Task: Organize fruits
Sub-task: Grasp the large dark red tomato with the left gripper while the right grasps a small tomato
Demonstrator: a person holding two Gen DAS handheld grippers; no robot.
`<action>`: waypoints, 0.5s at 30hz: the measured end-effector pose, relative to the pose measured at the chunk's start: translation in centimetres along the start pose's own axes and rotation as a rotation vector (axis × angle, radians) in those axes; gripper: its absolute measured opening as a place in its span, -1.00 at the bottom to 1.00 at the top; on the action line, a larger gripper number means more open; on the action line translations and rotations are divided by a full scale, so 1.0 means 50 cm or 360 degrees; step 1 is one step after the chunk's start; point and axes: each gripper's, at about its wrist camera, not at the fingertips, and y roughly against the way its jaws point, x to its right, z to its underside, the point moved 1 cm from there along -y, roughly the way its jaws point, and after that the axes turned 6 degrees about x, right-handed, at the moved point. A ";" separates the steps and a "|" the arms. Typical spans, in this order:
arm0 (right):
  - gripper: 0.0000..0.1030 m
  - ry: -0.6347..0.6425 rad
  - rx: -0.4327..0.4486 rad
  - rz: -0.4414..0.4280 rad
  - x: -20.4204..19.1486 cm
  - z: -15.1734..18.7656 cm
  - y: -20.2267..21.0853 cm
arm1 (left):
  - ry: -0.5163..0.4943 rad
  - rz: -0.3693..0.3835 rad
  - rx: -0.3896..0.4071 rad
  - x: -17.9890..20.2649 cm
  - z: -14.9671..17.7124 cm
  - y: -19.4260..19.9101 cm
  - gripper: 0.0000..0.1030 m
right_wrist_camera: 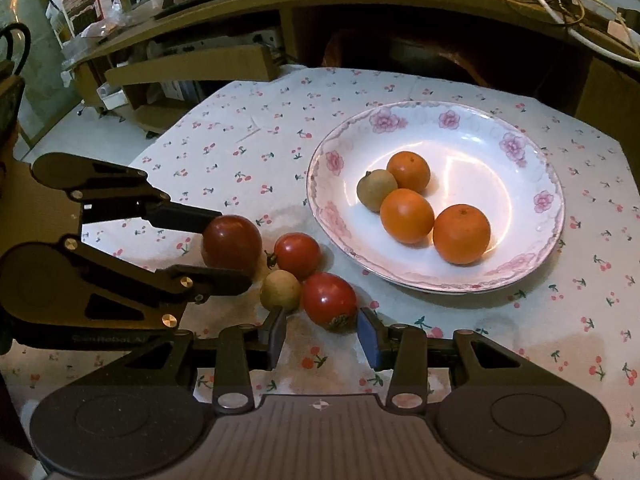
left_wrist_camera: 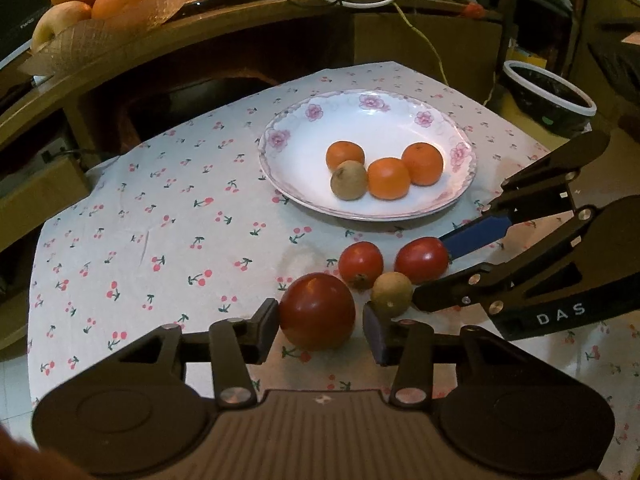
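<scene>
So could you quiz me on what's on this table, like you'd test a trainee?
1. True or false: the plate holds four fruits.
2. How many tomatoes lie on the cloth?
3. Which tongs straddle the largest tomato: A the left tongs, B the right tongs?

Key: 1 true; 2 three; 3 A.

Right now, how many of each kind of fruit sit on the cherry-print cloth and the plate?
Oranges, on the plate: 3
Tomatoes, on the cloth: 3
Small brown fruits, one on the plate, one on the cloth: 2
Total: 8
</scene>
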 end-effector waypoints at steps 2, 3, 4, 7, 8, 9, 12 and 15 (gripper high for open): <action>-0.18 0.0002 0.0013 0.0000 0.000 -0.002 -0.004 | 0.0012 0.0002 0.0000 -0.004 -0.001 -0.004 -0.04; -0.18 -0.0004 0.0017 -0.0001 0.001 -0.003 -0.005 | 0.0014 0.0004 0.0000 -0.005 -0.001 -0.006 -0.04; -0.18 -0.0007 0.0021 -0.0002 0.002 -0.004 -0.005 | 0.0016 0.0007 -0.0004 -0.007 0.000 -0.007 -0.04; -0.19 0.0009 0.0029 0.0009 0.001 -0.005 -0.007 | 0.0013 0.0011 -0.0024 -0.007 0.004 -0.013 -0.04; -0.20 0.0015 0.0029 0.0013 -0.001 -0.005 -0.007 | 0.0010 0.0016 -0.0032 -0.005 0.007 -0.014 -0.04; -0.27 0.0023 0.0032 0.0022 -0.002 -0.005 -0.007 | 0.0003 0.0007 -0.0026 -0.004 0.009 -0.014 -0.04; -0.37 0.0032 0.0032 0.0042 -0.001 -0.006 -0.008 | 0.0009 0.0000 -0.0015 -0.006 0.012 -0.011 -0.11; -0.38 0.0041 0.0024 0.0050 -0.002 -0.004 -0.004 | 0.0072 0.0024 -0.0014 -0.015 0.017 -0.005 -0.12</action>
